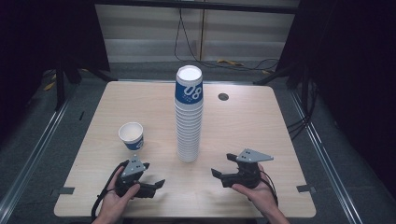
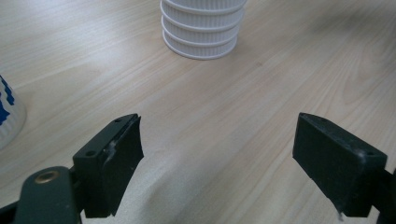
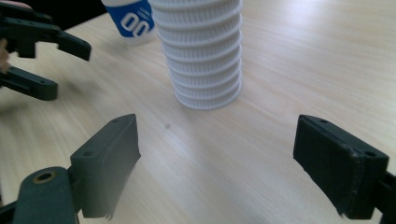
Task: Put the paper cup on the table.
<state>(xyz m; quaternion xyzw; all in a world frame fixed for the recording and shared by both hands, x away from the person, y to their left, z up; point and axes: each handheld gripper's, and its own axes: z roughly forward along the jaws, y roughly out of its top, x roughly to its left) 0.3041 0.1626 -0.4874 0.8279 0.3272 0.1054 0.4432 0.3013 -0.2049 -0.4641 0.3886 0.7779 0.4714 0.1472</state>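
Pale wood surface: tall cup stack at centre, single cup to its left. Left gripper and right gripper flank the stack's base, jaws wide open, empty.

Two hands come in from the near edge, each holding a black two-jaw tool low over the tabletop. The left tool has its jaws spread wide, nothing between them (jaws angled toward the right tool). The right tool, jaws also wide apart and empty, points back toward the left one, well apart from it.
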